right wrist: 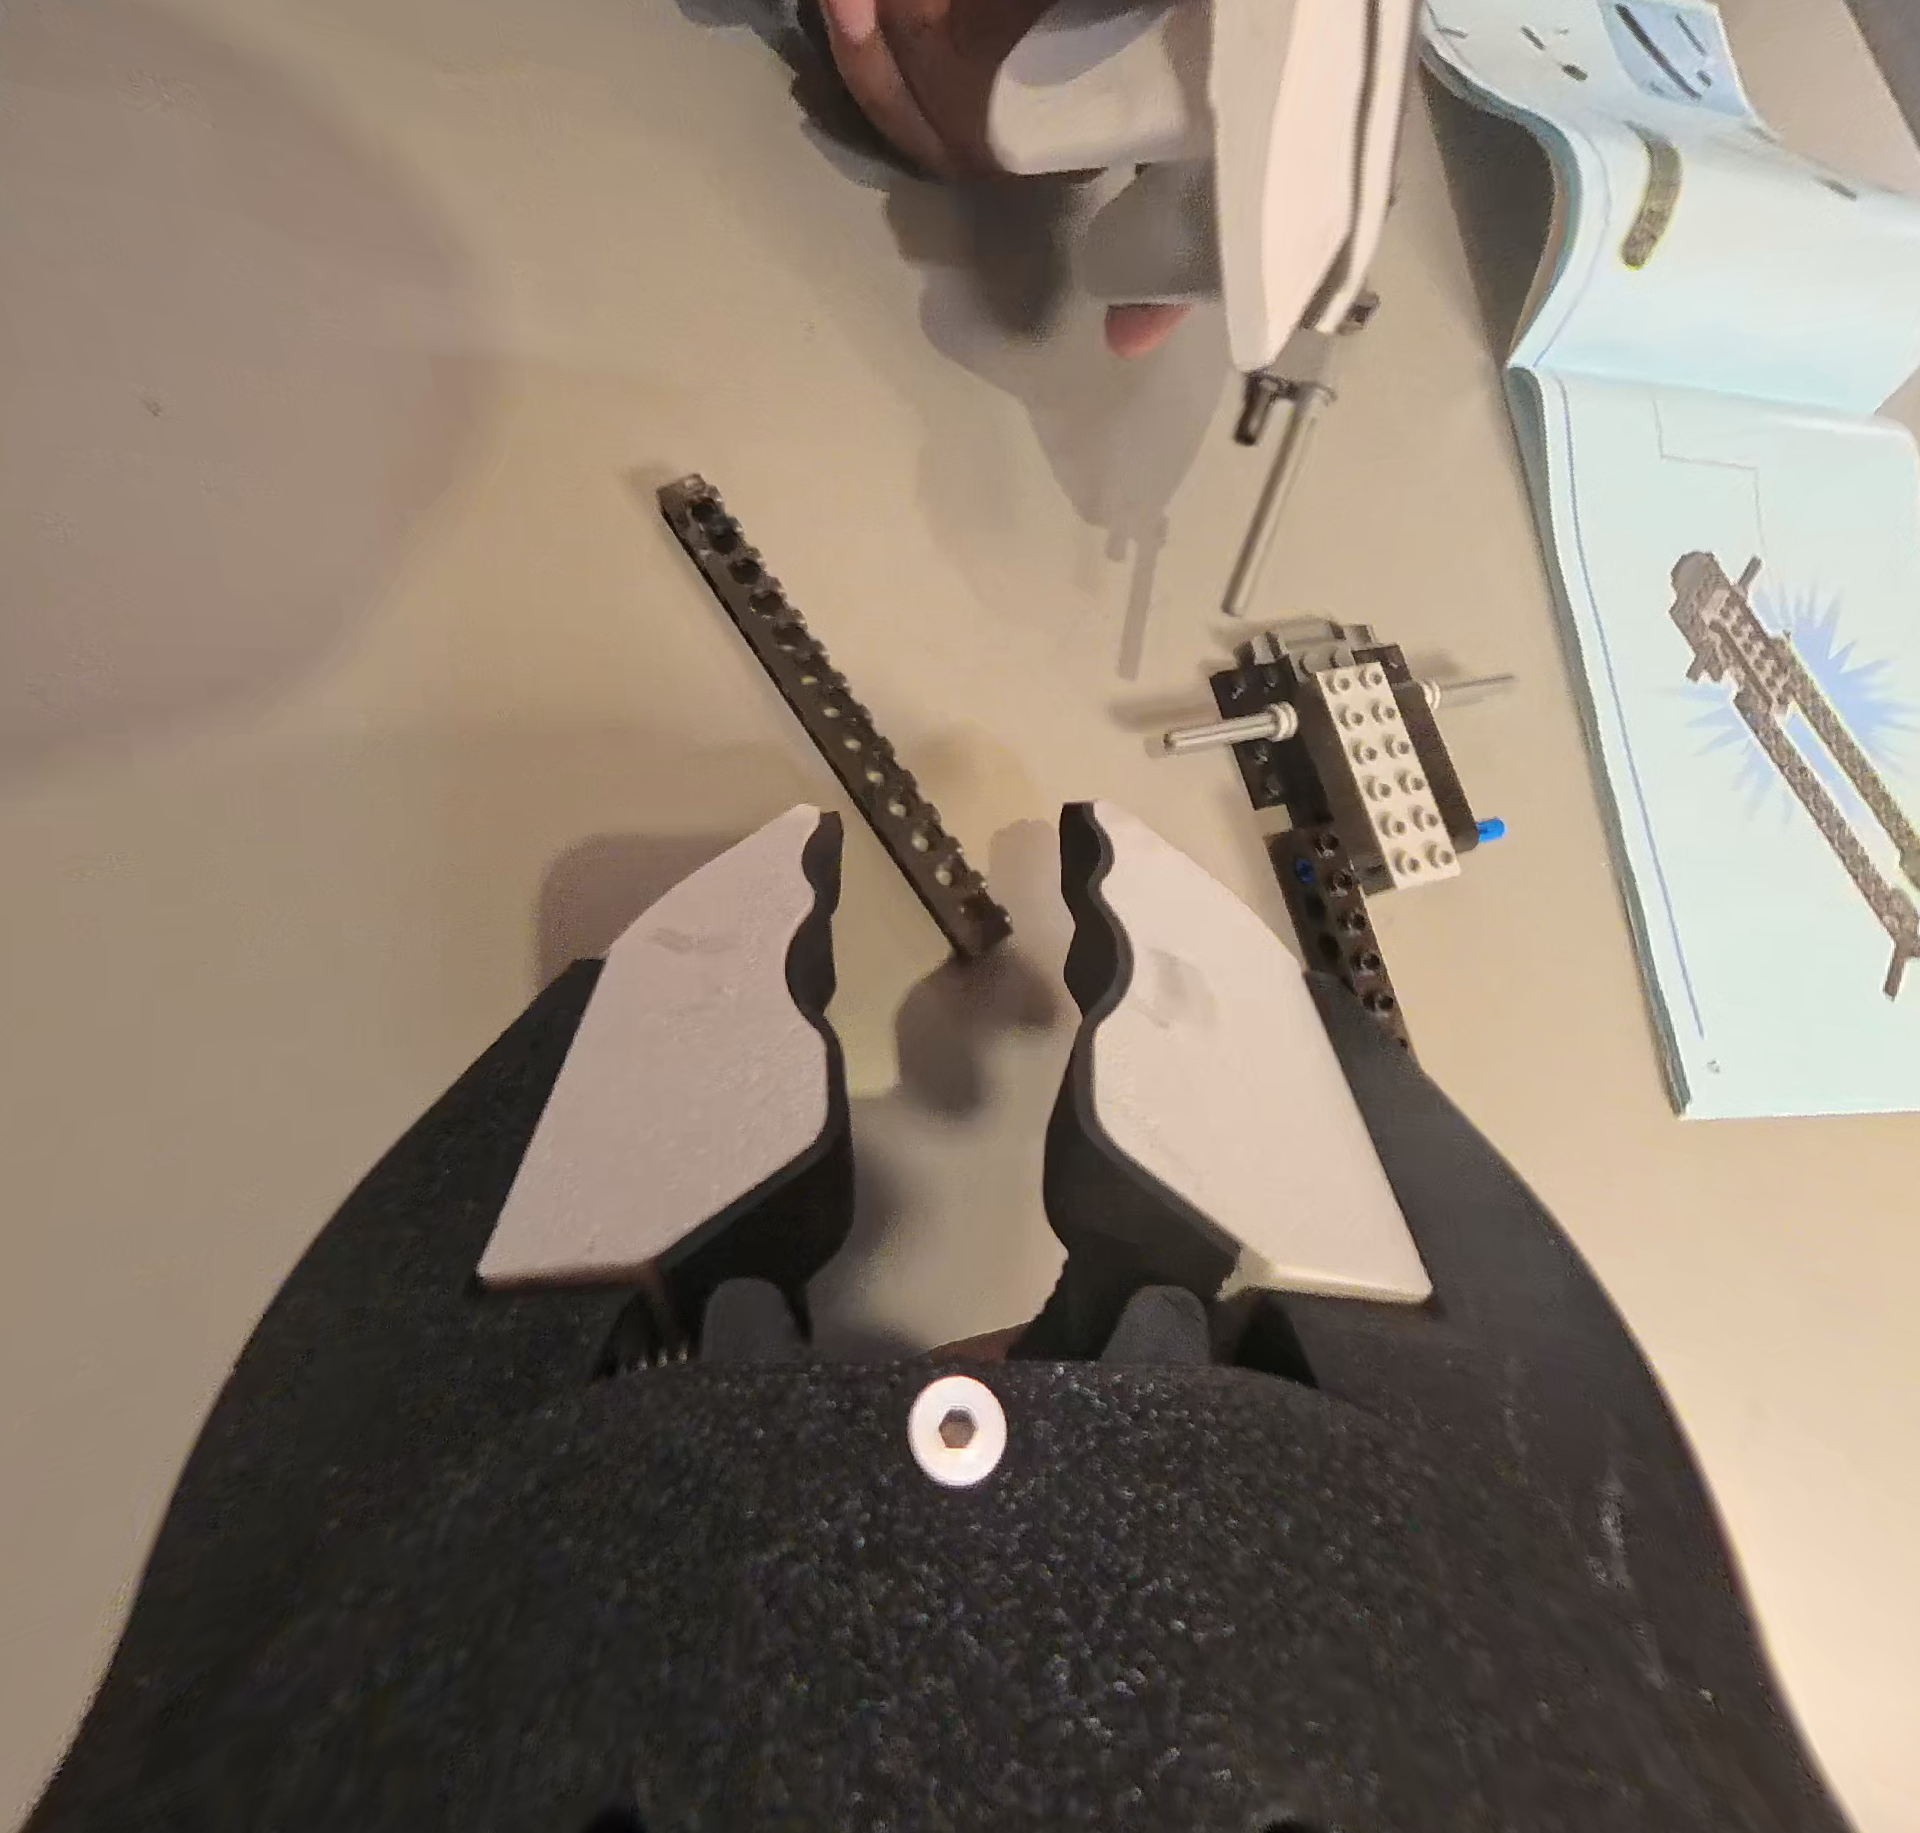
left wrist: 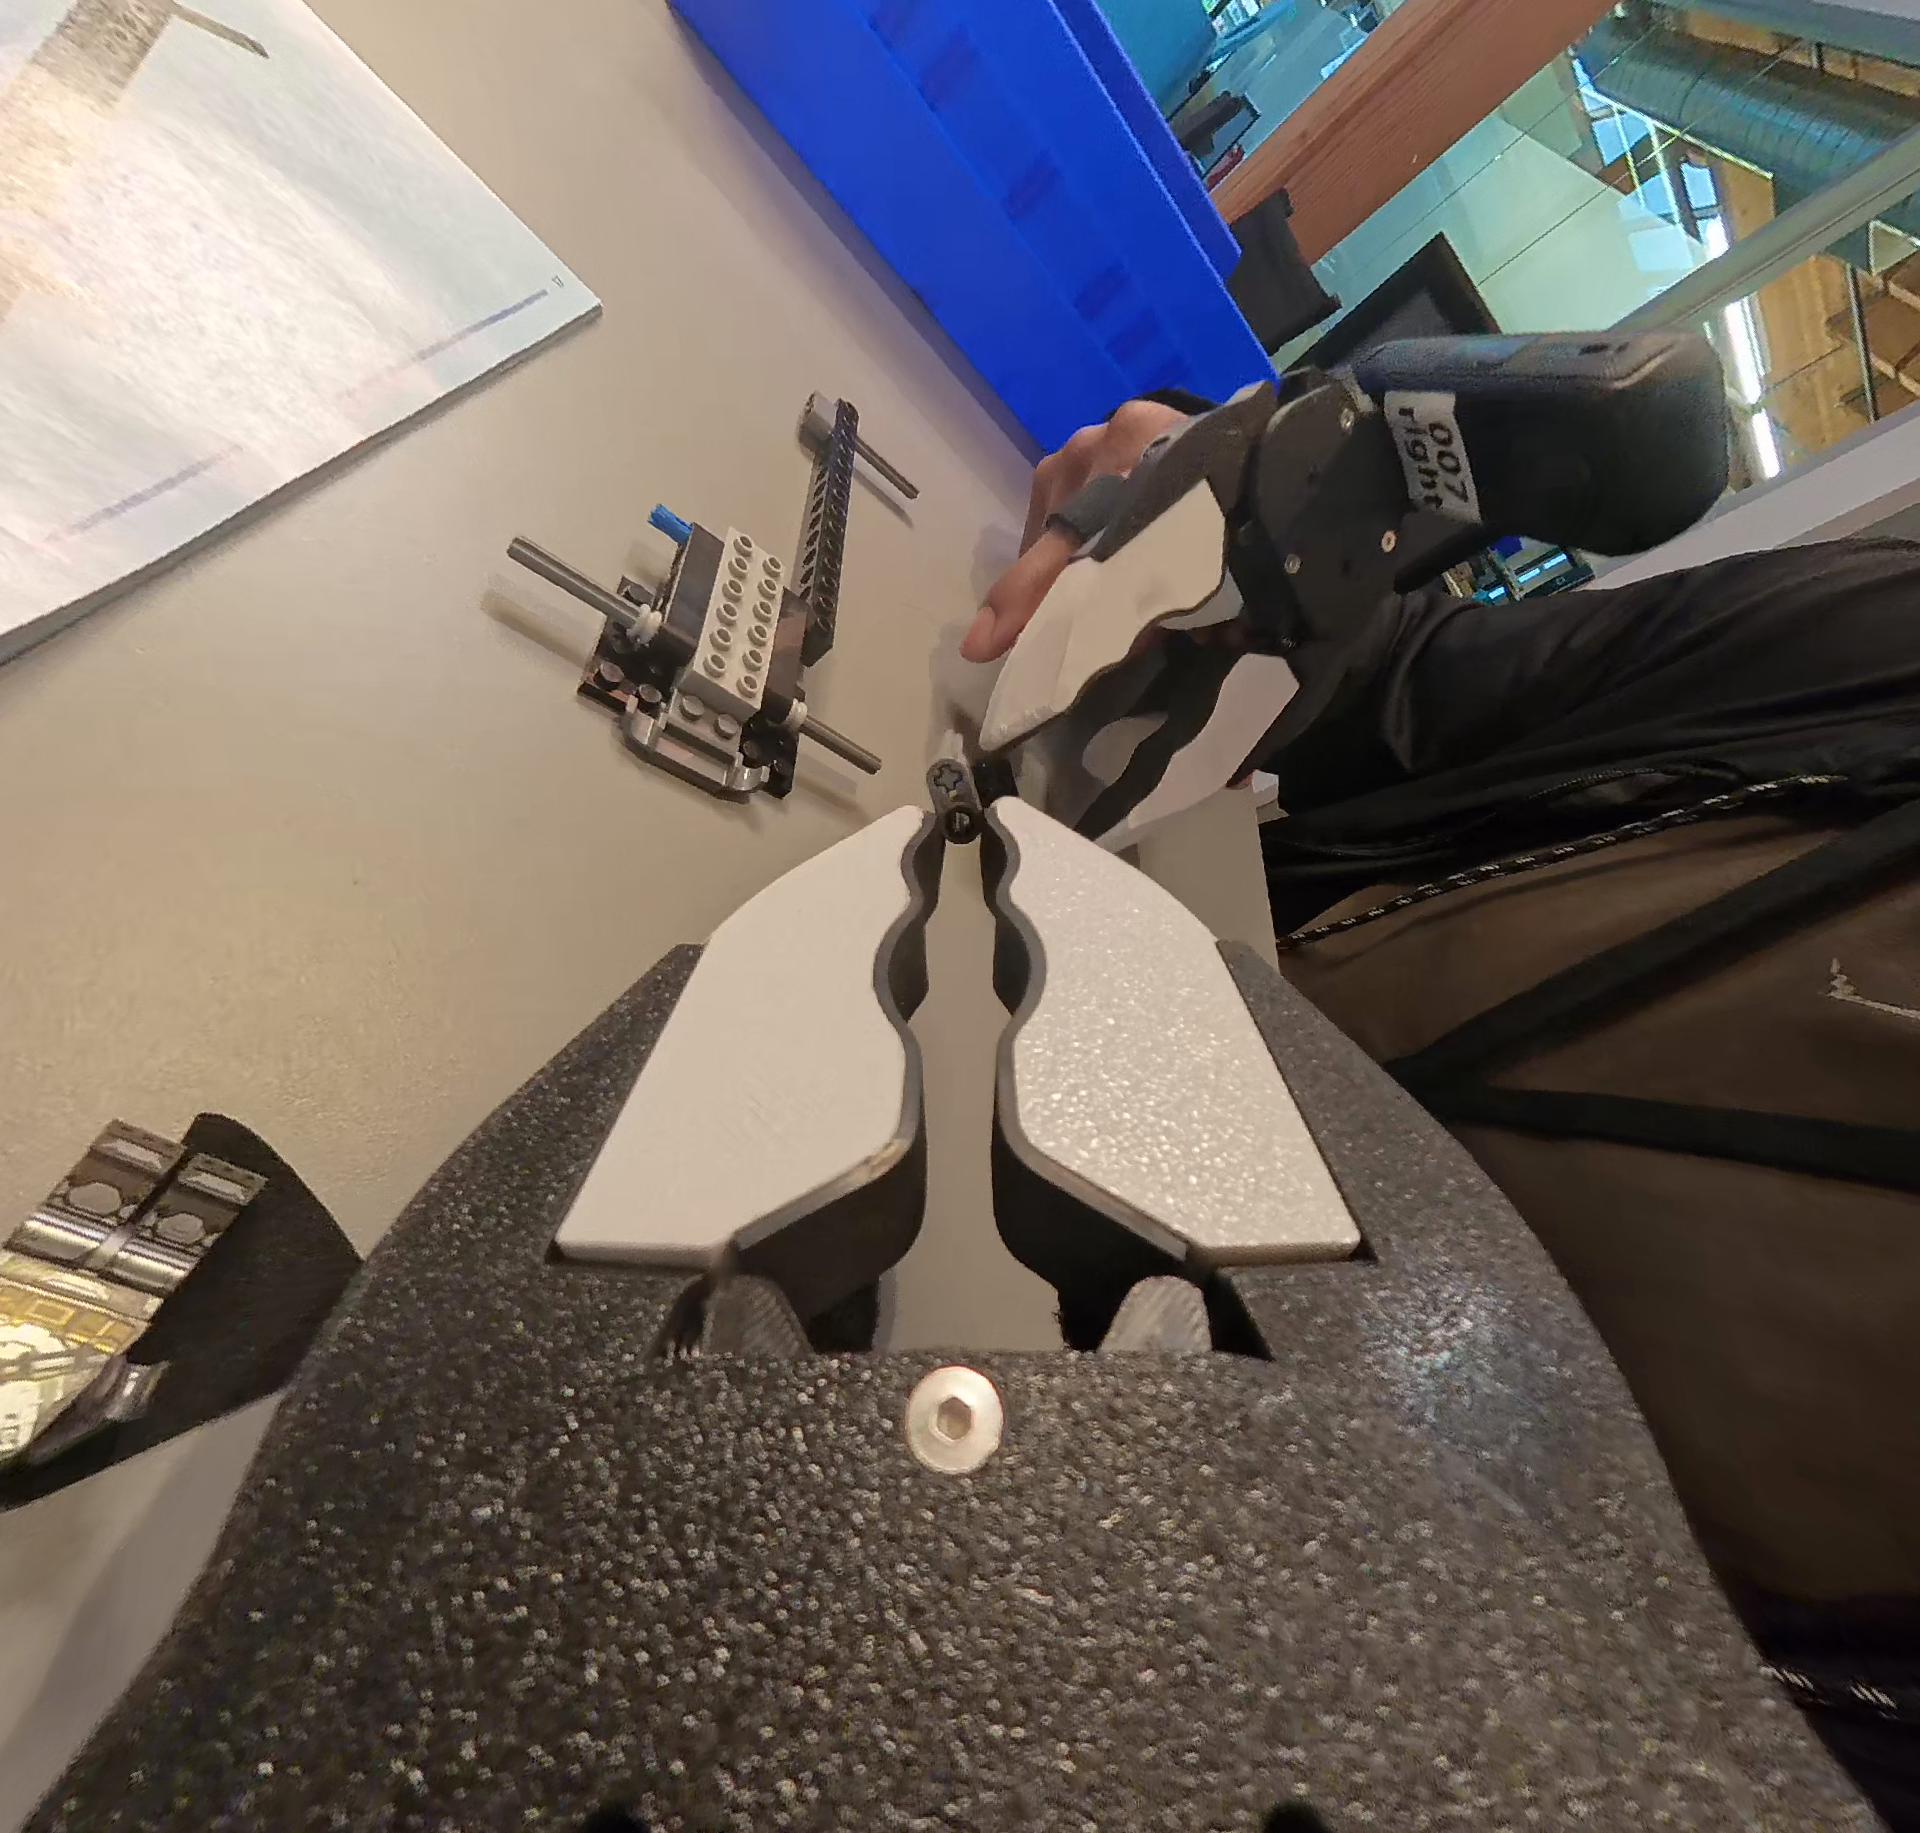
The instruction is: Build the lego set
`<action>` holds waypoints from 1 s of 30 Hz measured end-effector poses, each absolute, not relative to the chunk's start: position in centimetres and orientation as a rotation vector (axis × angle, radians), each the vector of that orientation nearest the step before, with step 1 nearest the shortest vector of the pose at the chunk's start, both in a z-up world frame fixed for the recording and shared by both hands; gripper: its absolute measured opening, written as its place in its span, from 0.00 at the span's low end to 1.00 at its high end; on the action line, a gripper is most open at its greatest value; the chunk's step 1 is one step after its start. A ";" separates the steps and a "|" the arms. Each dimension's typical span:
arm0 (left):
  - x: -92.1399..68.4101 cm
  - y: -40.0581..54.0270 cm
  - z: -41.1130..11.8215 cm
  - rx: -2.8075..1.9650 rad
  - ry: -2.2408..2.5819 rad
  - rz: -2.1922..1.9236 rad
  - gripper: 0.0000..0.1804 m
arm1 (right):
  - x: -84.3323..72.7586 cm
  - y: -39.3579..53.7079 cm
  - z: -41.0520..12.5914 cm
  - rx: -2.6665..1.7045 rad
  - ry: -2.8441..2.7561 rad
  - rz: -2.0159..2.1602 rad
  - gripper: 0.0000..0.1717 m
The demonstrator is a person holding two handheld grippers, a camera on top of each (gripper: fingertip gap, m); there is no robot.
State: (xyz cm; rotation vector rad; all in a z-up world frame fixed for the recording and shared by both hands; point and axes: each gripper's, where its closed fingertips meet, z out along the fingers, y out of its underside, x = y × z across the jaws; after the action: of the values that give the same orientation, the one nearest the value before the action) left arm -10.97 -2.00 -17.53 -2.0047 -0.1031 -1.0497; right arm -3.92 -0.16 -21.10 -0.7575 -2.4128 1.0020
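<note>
My left gripper [left wrist: 956, 827] is shut on a small dark connector [left wrist: 954, 796] with a cross-shaped hole. In the right wrist view the left gripper [right wrist: 1288, 349] holds this connector [right wrist: 1252, 407] above the table, and a grey axle [right wrist: 1262, 505] hangs from it. My right gripper [right wrist: 951, 827] is open and low over the table. The near end of a long black beam with holes [right wrist: 831, 713] lies between its fingers, and neither pad touches it. A partly built black and grey brick assembly [right wrist: 1351, 775] with axles lies to the right; it also shows in the left wrist view [left wrist: 717, 630].
An open instruction booklet [right wrist: 1714, 640] lies at the table's right, and shows in the left wrist view [left wrist: 208, 277]. A blue bin [left wrist: 966, 152] stands at the back. The right gripper [left wrist: 1044, 786] and a hand are close beyond my left fingertips. A printed box [left wrist: 104, 1264] sits lower left.
</note>
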 end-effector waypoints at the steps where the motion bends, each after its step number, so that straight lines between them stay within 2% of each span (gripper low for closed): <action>1: -11.0 -2.0 -17.4 -2.000 -0.101 -1.047 0.04 | -3.9 -0.5 -21.1 -0.733 -2.417 0.999 0.25; 11: -11.6 -2.5 -16.3 -1.976 -0.104 -0.998 0.04 | -4.4 -2.7 -20.7 -0.593 -2.473 0.966 0.26; 21: -12.0 -3.3 -16.0 -1.966 -0.116 -0.959 0.04 | -4.5 -3.4 -21.5 -0.543 -2.511 0.870 0.23; 27: -12.0 -3.3 -16.1 -1.971 -0.114 -0.954 0.04 | -4.5 -3.6 -22.0 -0.562 -2.529 0.801 0.16; 30: -12.1 -3.3 -16.1 -1.972 -0.120 -0.948 0.04 | -4.8 -2.9 -22.3 -0.666 -2.495 0.724 0.07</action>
State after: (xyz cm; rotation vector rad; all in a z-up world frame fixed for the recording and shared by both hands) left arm -12.13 -3.33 -16.13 -1.9715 -0.1202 -0.9484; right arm -4.80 -2.87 -22.26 -0.6659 -2.4952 0.7236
